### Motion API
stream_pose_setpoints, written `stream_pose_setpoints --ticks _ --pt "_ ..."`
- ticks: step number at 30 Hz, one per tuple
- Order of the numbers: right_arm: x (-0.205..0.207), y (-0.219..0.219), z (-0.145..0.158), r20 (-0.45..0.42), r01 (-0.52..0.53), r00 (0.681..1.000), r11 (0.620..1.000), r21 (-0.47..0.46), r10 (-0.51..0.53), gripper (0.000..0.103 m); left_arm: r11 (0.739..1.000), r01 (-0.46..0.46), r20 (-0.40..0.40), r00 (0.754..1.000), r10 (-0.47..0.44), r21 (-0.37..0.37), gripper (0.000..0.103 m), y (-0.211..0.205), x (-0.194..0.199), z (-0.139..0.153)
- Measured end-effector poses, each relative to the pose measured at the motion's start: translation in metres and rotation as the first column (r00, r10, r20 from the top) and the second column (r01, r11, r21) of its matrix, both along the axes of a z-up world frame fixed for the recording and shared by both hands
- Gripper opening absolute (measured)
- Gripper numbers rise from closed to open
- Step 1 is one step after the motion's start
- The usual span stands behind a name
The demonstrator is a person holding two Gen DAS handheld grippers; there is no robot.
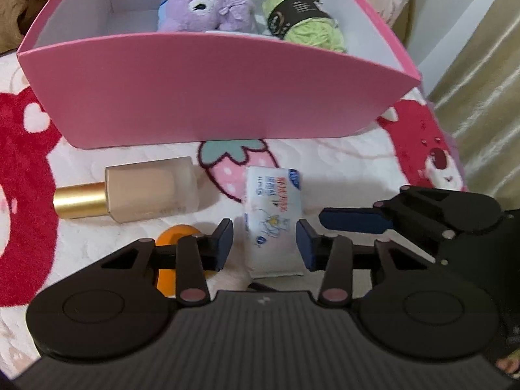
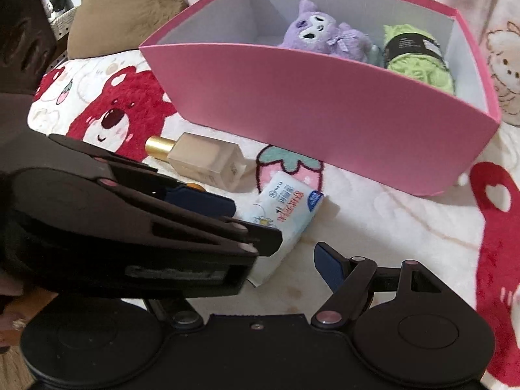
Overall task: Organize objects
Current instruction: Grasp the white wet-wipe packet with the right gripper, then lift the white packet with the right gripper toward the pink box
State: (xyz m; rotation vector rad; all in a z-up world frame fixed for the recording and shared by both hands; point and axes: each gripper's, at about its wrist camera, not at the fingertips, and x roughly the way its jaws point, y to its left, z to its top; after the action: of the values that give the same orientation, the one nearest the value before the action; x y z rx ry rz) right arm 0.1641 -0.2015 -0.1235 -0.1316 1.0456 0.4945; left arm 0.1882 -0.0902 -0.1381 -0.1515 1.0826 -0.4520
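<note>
A white tissue pack (image 1: 273,204) with blue and red print lies on the blanket in front of the pink box (image 1: 211,97). My left gripper (image 1: 265,240) straddles the pack's near end. A thin gap shows beside the left pad (image 1: 226,240), so it is open. In the right wrist view the left gripper (image 2: 256,224) crosses over the tissue pack (image 2: 289,208). My right gripper (image 2: 263,260) stands wide open just right of the pack. Only its right finger (image 2: 328,266) shows, and nothing is held in it.
A foundation bottle (image 1: 152,188) with a gold cap lies left of the pack, and an orange object (image 1: 175,237) sits partly under my left finger. The box holds a purple plush (image 1: 201,3) and green yarn (image 1: 302,16). A brown cushion (image 2: 123,9) lies behind.
</note>
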Motion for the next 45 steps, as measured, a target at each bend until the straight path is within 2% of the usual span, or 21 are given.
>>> stream_pose_setpoints --ticks 2,7,10,12,14,16,17,21,24,27,29,31,33,35,36,37,40,43,45 --pt "0.002 0.003 -0.003 -0.007 -0.013 1.000 1.000 0.000 0.013 0.080 1.000 -0.003 -0.013 1.000 0.003 -0.015 0.041 0.000 0.002 -0.003" --pt "0.004 0.004 -0.010 -0.043 -0.023 0.999 1.000 -0.012 0.023 0.080 0.994 -0.001 -0.076 0.997 -0.007 -0.109 0.037 0.003 0.003 -0.009" --pt "0.002 -0.003 -0.008 -0.050 -0.007 0.999 1.000 0.000 0.007 0.080 0.979 -0.017 -0.133 0.991 -0.011 -0.202 0.034 0.007 0.004 -0.014" --pt "0.002 -0.007 -0.008 -0.047 0.013 0.999 1.000 -0.003 -0.013 0.080 0.971 -0.028 -0.157 0.987 -0.010 -0.238 0.029 0.007 0.003 -0.017" --pt "0.004 -0.011 -0.010 -0.053 0.027 0.998 1.000 -0.016 -0.028 0.073 0.965 -0.036 -0.172 0.985 -0.010 -0.260 0.027 0.007 0.003 -0.018" --pt "0.005 -0.011 -0.014 -0.054 0.028 0.998 0.997 -0.068 -0.032 0.054 0.967 -0.036 -0.168 0.986 -0.007 -0.252 0.022 0.007 0.003 -0.018" --pt "0.004 -0.011 -0.015 -0.045 0.023 0.999 0.995 -0.095 -0.027 0.049 0.970 -0.032 -0.157 0.988 -0.006 -0.239 0.022 0.007 0.003 -0.016" --pt "-0.003 -0.009 -0.013 0.004 -0.024 1.000 0.988 -0.154 0.025 0.046 0.984 -0.024 -0.091 0.996 0.008 -0.175 0.022 0.007 0.002 -0.008" --pt "-0.011 -0.005 -0.016 0.036 -0.082 0.995 0.968 -0.239 0.093 0.047 0.992 -0.025 -0.036 0.999 0.020 -0.121 0.022 0.007 0.005 -0.005" --pt "-0.012 -0.009 -0.014 0.082 -0.036 0.995 0.952 -0.304 0.064 0.077 0.996 -0.025 0.004 1.000 0.026 -0.087 0.022 0.006 0.009 -0.004" --pt "-0.007 -0.017 -0.015 0.094 0.018 0.995 0.939 -0.344 0.015 0.078 0.996 -0.025 0.009 1.000 0.026 -0.087 0.022 0.005 0.011 -0.004" --pt "0.002 -0.032 -0.017 0.056 0.080 0.996 0.947 -0.311 -0.066 0.079 0.997 -0.021 0.025 0.999 0.023 -0.074 0.022 0.001 0.014 -0.002" --pt "0.012 -0.048 -0.016 -0.005 0.149 0.988 0.960 -0.236 -0.155 0.079 0.998 -0.005 0.045 0.999 0.008 -0.070 0.022 -0.004 0.018 0.001" --pt "0.017 -0.058 -0.014 -0.042 0.198 0.977 0.963 -0.181 -0.208 0.076 0.996 0.008 0.037 0.999 -0.005 -0.088 0.024 -0.010 0.022 -0.001" --pt "0.018 -0.062 -0.012 -0.056 0.213 0.973 0.965 -0.153 -0.224 0.070 0.996 0.010 0.030 1.000 -0.007 -0.091 0.024 -0.014 0.025 -0.003" --pt "0.018 -0.065 -0.012 -0.077 0.218 0.970 0.968 -0.124 -0.229 0.059 0.997 0.004 0.029 1.000 -0.002 -0.078 0.024 -0.018 0.026 -0.005" --pt "0.018 -0.069 -0.011 -0.131 0.227 0.964 0.973 -0.046 -0.231 0.051 0.998 0.011 0.067 0.998 -0.006 -0.069 0.024 -0.028 0.021 -0.008" --pt "0.022 -0.067 -0.011 -0.146 0.242 0.959 0.970 -0.019 -0.243 0.051 0.996 0.028 0.068 0.997 -0.022 -0.081 0.026 -0.030 0.016 -0.010" --pt "0.024 -0.065 -0.011 -0.144 0.235 0.962 0.972 -0.007 -0.233 0.052 0.992 0.026 0.023 0.999 -0.023 -0.126 0.027 -0.027 0.016 -0.010"
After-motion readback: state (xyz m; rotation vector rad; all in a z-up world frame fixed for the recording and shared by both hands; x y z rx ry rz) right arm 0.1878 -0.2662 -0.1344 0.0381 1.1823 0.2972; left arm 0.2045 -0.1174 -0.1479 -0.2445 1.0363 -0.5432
